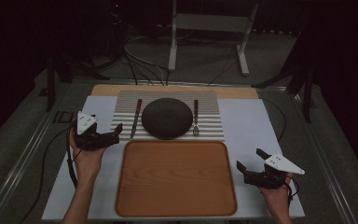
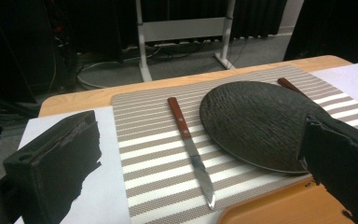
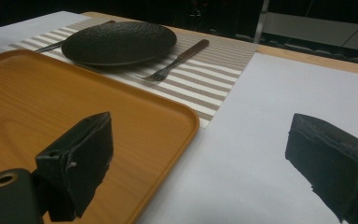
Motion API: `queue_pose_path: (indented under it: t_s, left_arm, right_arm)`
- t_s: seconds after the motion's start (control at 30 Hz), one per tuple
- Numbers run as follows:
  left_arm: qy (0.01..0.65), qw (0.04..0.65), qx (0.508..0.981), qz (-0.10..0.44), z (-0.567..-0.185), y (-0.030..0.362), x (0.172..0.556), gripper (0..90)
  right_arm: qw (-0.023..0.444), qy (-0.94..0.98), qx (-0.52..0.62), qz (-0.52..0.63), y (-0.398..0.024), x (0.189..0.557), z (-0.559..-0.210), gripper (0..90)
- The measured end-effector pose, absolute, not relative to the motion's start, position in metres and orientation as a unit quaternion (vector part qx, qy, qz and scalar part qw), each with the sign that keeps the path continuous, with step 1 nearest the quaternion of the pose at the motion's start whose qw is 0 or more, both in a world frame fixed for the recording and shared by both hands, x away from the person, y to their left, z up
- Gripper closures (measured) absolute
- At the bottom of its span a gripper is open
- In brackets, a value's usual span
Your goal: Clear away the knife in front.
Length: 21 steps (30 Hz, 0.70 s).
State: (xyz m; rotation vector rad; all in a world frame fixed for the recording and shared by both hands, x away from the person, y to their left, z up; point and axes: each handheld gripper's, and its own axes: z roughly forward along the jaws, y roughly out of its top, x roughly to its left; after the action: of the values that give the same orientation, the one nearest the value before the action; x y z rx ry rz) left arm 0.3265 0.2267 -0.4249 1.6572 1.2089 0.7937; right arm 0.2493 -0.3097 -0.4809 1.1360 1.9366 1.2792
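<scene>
A dark round plate [image 1: 167, 117] [image 2: 256, 123] [image 3: 119, 42] lies in the middle of a striped placemat [image 1: 209, 125] [image 2: 154, 154] [image 3: 205, 79]. A knife [image 1: 135, 117] [image 2: 190, 149] with a brown handle lies left of the plate, a fork [image 1: 196, 117] [image 3: 177, 60] right of it. An empty wooden tray [image 1: 175, 177] [image 3: 37, 107] sits in front of the mat. My left gripper [image 1: 116, 132] [image 2: 200, 163] is open, hovering left of the knife. My right gripper [image 1: 251, 158] [image 3: 200, 158] is open over the white sheet, right of the tray.
A white sheet [image 1: 251, 130] covers most of the wooden table [image 1: 177, 88]. Metal rails run along both table sides. A white frame stand [image 1: 209, 28] and cables lie on the floor beyond the far edge.
</scene>
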Motion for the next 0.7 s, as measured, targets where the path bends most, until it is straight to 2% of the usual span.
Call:
queue_pose_path:
  t_s: [0.7]
  left_arm:
    - [0.481,0.434,0.690,0.324,-0.418,0.221,0.352,0.2]
  right_arm:
    - [0.274,0.721,0.422,0.476,-0.309,0.249,-0.481,7.5]
